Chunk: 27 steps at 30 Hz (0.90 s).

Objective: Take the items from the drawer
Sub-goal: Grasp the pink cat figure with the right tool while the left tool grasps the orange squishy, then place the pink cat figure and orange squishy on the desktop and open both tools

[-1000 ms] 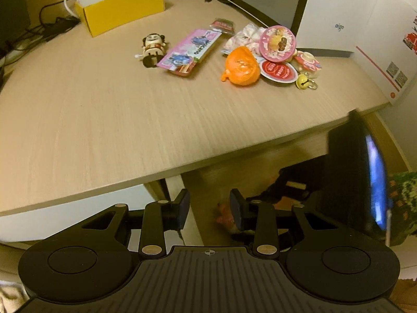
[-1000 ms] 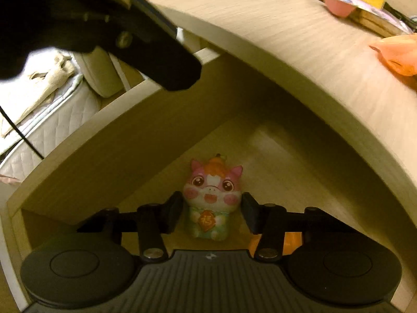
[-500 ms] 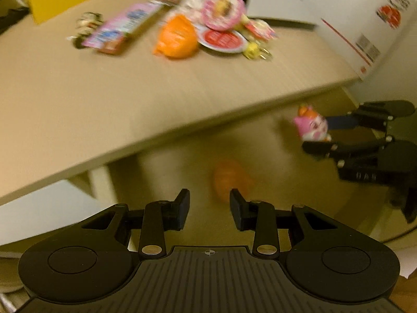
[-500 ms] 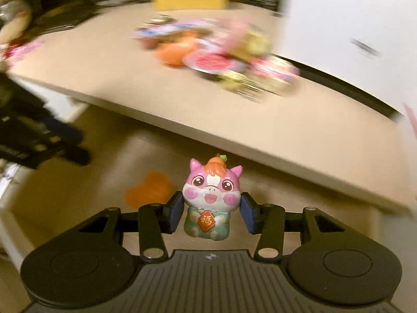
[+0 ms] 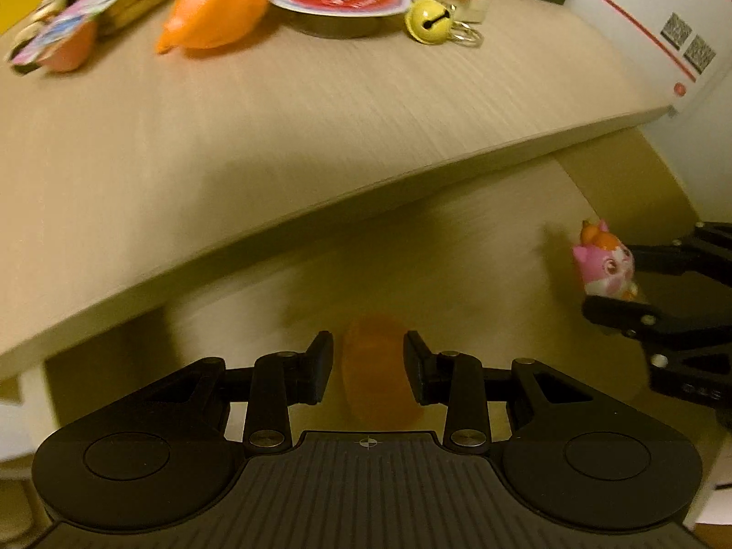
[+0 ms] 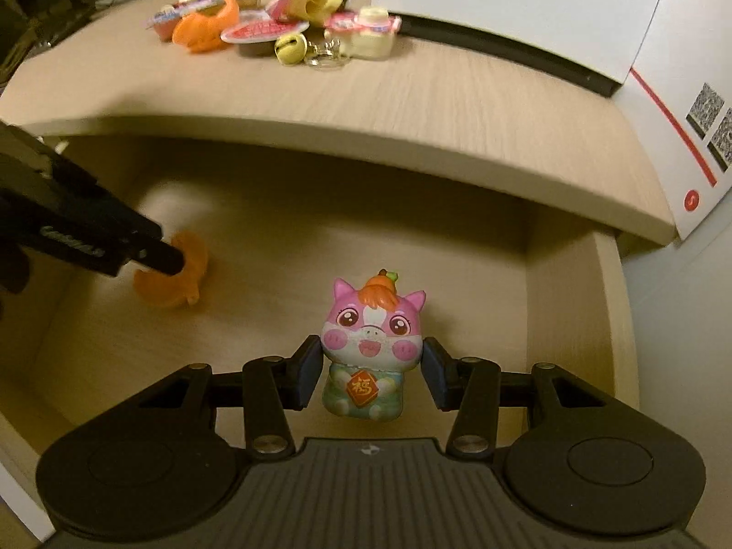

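My right tongs (image 6: 369,368) pinch the pink pig figurine (image 6: 369,345) clear of the wooden drawer's (image 6: 613,320) walls. At ten o'clock, my left tongs (image 5: 365,366) stand spread around the blurred orange plastic toy (image 5: 375,377) on the floor.

Left wrist view: low, close above the open light-wood drawer (image 5: 480,251), facing forward under the pale wood-grain worktop (image 5: 320,114) edge; blurred. Right wrist view: higher, further back, facing the same drawer (image 6: 366,238) and worktop (image 6: 411,91). Shared: drawer floor, flat orange soft toy (image 5: 377,375) (image 6: 176,277), small brass-yellow jingle bell (image 5: 427,20) (image 6: 290,48), white cardboard box with red stripe (image 5: 663,13) (image 6: 677,105).
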Each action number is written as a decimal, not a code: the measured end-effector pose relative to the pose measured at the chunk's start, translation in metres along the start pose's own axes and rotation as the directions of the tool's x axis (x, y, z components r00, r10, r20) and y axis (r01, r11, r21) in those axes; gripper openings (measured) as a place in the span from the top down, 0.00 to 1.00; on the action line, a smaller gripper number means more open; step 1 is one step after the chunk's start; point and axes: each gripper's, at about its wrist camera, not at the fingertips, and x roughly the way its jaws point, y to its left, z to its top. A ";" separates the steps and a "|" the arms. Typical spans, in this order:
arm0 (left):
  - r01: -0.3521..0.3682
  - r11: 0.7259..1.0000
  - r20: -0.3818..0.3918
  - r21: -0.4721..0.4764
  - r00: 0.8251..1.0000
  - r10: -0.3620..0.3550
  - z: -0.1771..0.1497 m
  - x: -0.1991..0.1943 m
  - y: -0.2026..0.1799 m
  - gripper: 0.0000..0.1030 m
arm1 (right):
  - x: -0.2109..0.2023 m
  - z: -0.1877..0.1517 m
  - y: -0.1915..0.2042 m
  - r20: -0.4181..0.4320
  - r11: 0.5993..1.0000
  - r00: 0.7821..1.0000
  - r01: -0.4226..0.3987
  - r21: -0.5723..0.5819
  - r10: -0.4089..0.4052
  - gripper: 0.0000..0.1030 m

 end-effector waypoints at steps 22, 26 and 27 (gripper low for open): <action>0.149 0.977 -0.130 0.152 0.983 -0.130 -0.029 -0.014 -0.031 0.89 | -0.011 -0.002 0.011 -0.076 0.998 0.996 -0.057 -0.034 0.054 0.55; 0.163 0.981 -0.075 0.104 0.985 -0.156 -0.033 -0.038 -0.018 0.89 | -0.016 0.000 0.014 -0.093 0.997 0.993 -0.072 -0.029 0.069 0.55; 0.170 0.982 -0.047 0.081 0.985 -0.167 -0.028 -0.047 -0.014 0.89 | -0.018 0.002 0.014 -0.090 0.996 0.993 -0.082 -0.025 0.080 0.55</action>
